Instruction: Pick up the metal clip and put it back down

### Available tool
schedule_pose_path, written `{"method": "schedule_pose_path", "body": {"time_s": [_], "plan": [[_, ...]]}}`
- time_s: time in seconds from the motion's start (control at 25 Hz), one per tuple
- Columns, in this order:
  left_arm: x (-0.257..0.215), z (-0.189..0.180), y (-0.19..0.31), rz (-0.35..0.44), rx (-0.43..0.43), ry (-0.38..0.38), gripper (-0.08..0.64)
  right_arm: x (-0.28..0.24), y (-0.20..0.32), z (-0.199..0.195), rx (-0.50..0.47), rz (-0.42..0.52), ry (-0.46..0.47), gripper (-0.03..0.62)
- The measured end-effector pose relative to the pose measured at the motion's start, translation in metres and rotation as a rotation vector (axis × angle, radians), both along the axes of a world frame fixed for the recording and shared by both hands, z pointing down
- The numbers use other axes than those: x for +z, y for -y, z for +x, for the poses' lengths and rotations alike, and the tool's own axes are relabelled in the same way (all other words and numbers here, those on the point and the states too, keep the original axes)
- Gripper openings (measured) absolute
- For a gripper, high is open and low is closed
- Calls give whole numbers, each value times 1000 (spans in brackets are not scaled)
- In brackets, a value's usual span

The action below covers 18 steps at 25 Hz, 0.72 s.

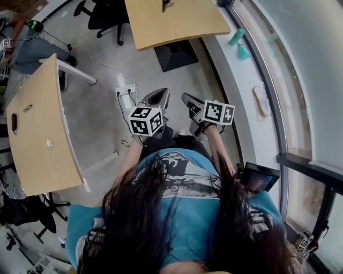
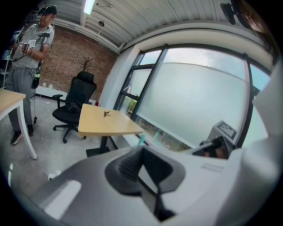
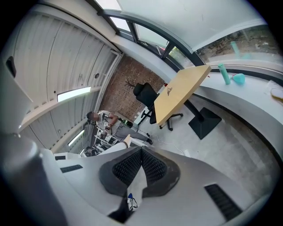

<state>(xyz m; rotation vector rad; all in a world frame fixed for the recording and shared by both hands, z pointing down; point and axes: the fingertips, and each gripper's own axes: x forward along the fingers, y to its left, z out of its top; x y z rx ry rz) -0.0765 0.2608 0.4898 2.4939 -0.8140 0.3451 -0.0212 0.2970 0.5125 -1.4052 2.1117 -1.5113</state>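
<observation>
Right claw: the right gripper has its 2 jaws pressed together tip to tip, with nothing between the pads.
Left claw: the left gripper also has its jaws closed on each other and is empty.
Carriage: in the head view the left gripper and the right gripper sit side by side, just in front of the person's torso. They are above bare floor and point toward the desk ahead.
Metal clip: the metal clip is a small dark thing lying on the wooden desk. It is nearer the desk's far edge than its near one and clear of all 4 corners. Neither claw touches it.
Other views of it: it shows at the top of the head view and as a speck in the right gripper view.
Around: a teal bottle stands on the window ledge beyond the desk's right edge.
Step in hand: probably the approach. The clip is well apart from both claws, so no pick has begun.
Doing it well: close in on the desk's near edge first, then spread 1 claw before lowering it. Straddle the clip across its narrow side and pinch only once both pads flank it.
Risk: the clip is small and probably slick, so a skewed pinch could flick it toward an edge.
</observation>
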Motion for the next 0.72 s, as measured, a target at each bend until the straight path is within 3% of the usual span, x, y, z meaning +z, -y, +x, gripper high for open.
{"method": "schedule_pose_path", "body": {"time_s": [0.72], "plan": [[2,-4,-17,5,-17,-5,2,3,-20,-1,-11,1,-20,14]]}}
